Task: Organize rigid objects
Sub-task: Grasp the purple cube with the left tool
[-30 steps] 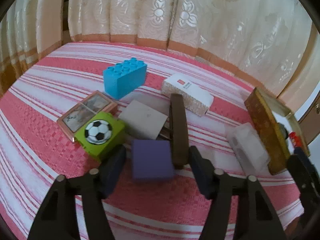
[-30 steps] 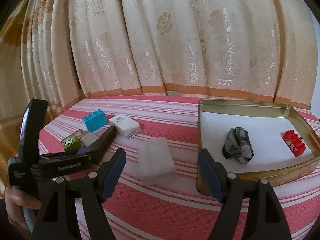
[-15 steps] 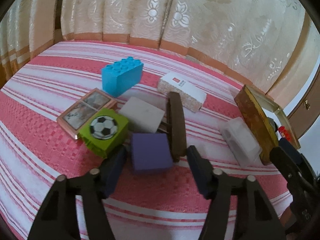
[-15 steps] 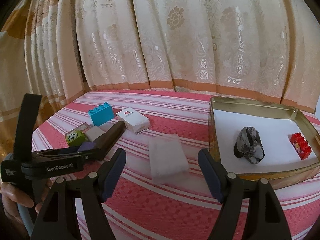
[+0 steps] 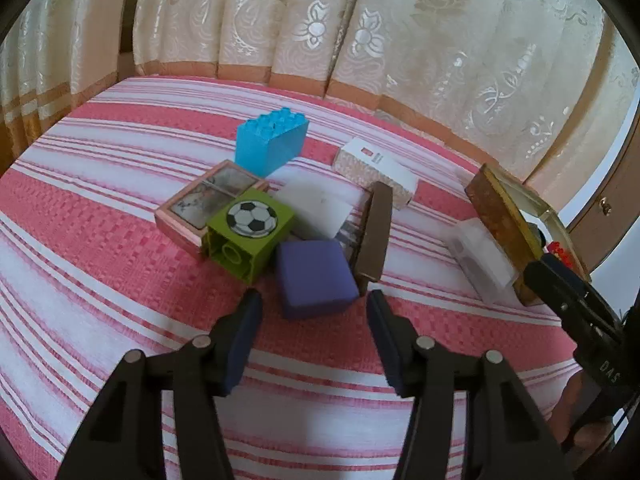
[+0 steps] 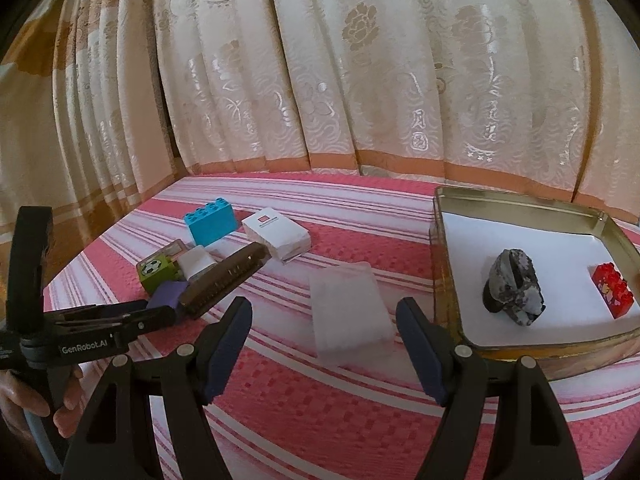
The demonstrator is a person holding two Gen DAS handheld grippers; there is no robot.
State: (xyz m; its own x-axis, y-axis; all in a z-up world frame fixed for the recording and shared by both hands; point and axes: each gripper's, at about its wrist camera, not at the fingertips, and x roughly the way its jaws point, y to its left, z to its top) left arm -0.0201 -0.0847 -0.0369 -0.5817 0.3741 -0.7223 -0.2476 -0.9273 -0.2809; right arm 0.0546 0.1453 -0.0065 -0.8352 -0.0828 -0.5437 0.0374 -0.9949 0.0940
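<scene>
1. The left gripper, jaws just narrowing, sits near the purple block, not touching it
2. The right gripper hangs open over the clear box
3. The block could slide into the brown harmonica

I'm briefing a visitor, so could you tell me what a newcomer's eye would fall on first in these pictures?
Probably the huddle of small things on the red-and-white striped cloth: a green football block, a blue stud brick behind it, and a purple cube just ahead of the open left gripper. To the right, an open tin holds a mottled stone and a red brick.
</scene>
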